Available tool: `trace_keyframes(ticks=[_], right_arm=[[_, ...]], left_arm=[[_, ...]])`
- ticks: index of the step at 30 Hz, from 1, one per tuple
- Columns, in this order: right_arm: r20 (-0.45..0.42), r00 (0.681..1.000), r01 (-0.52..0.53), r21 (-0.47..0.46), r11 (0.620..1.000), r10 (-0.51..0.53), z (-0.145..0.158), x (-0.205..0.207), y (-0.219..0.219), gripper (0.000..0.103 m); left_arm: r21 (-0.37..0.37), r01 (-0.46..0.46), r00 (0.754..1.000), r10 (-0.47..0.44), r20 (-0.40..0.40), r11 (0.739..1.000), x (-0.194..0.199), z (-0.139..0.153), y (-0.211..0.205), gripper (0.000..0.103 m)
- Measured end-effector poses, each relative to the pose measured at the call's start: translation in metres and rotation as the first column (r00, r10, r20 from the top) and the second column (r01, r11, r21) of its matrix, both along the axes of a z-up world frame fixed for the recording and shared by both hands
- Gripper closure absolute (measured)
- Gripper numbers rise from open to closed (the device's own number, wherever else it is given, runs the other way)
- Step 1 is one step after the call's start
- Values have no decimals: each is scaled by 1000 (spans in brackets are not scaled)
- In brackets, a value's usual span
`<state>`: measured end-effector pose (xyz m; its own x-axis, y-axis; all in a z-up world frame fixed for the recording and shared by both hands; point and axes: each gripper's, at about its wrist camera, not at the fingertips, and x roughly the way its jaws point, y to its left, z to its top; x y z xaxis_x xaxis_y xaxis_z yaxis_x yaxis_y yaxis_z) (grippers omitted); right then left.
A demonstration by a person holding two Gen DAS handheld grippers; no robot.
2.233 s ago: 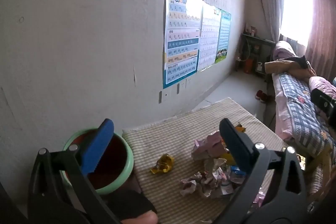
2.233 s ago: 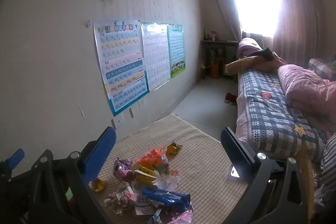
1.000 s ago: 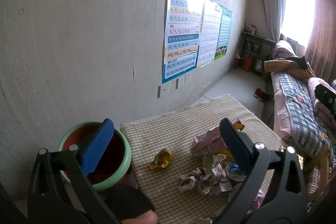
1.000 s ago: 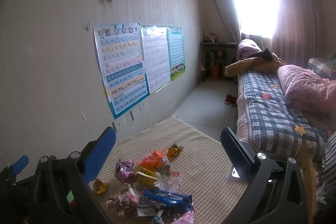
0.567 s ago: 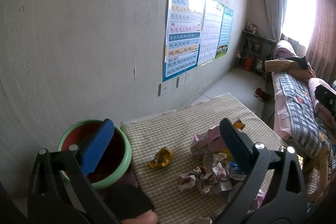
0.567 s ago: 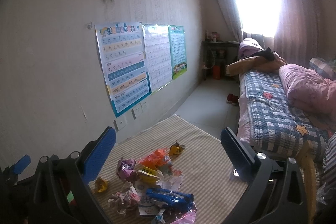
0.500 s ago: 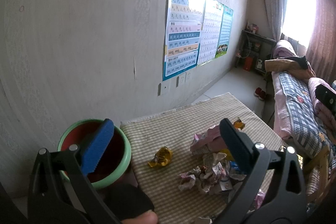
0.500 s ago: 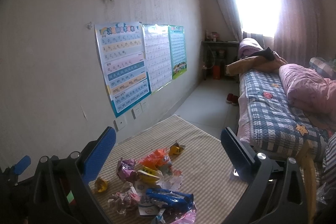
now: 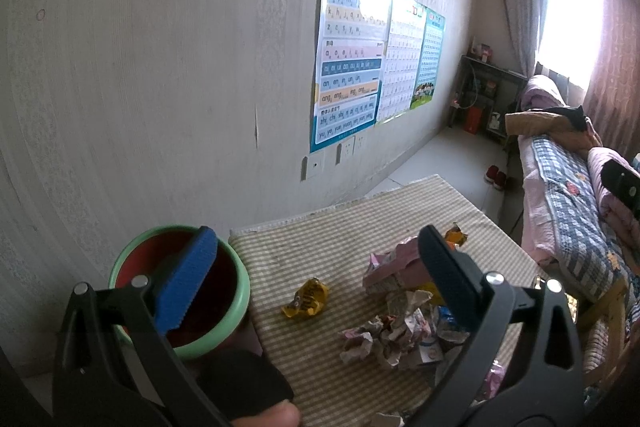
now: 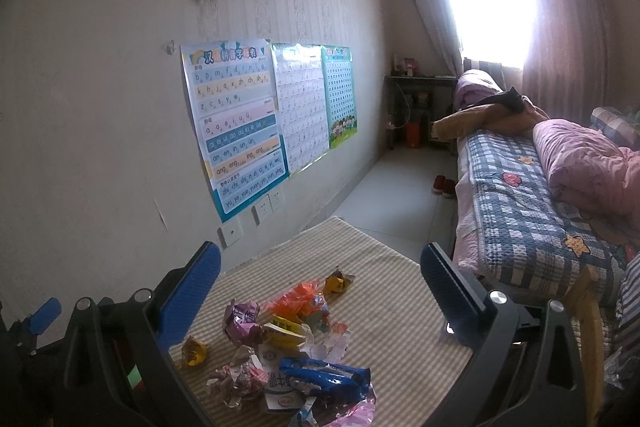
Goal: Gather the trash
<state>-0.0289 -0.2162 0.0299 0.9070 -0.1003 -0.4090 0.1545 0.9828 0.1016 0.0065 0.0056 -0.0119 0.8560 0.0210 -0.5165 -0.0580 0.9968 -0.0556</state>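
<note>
Both grippers hung above the striped tablecloth [image 9: 360, 223] with jaws spread wide and nothing between them. In the left wrist view, the left gripper [image 9: 316, 275] framed a lone yellow wrapper [image 9: 306, 301] at lower centre, lying flat with its long axis running roughly left to right, just right of the green-rimmed bin [image 9: 236, 311] at lower left. The bin's red inside looked empty, though the blue pad hid part of it. The main heap of crumpled wrappers [image 9: 396, 331] sat further right. In the right wrist view, the right gripper [image 10: 320, 287] looked down on that heap, a blue packet [image 10: 324, 377] nearest at the bottom centre. The yellow wrapper seemed the left gripper's to take, being nearer it and closest to the bin.
</note>
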Motion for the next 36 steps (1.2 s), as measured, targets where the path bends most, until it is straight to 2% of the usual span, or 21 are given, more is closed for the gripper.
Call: trace_keyframes(ticks=[20,24,28,32,34,36], right_arm=[[-8,1000,-8,18,1000,9,-1,4,-2,7],[-45,999,-30,26,999,31,-15,8,-9,7],[-137,989,-44,29,999,47,-48,10,-14,7],[-195,978,-69,21,997,72,-75,5,-15,7],[-225,971,-87,8,996,87,-87,3,-14,7],[-248,965,-94,-10,995,89,-98,-2,-14,7]], left_arm=[[-1,11,1000,-11,-9,1000,2,-1,-1,5],[14,18,1000,-18,-16,1000,2,-6,0,5],[55,47,998,-44,-53,997,7,-22,-3,5],[25,169,976,-164,-140,985,17,-48,-12,6],[6,221,960,-217,-177,975,21,-62,-20,12],[-13,264,940,-261,-220,964,27,-74,-29,24]])
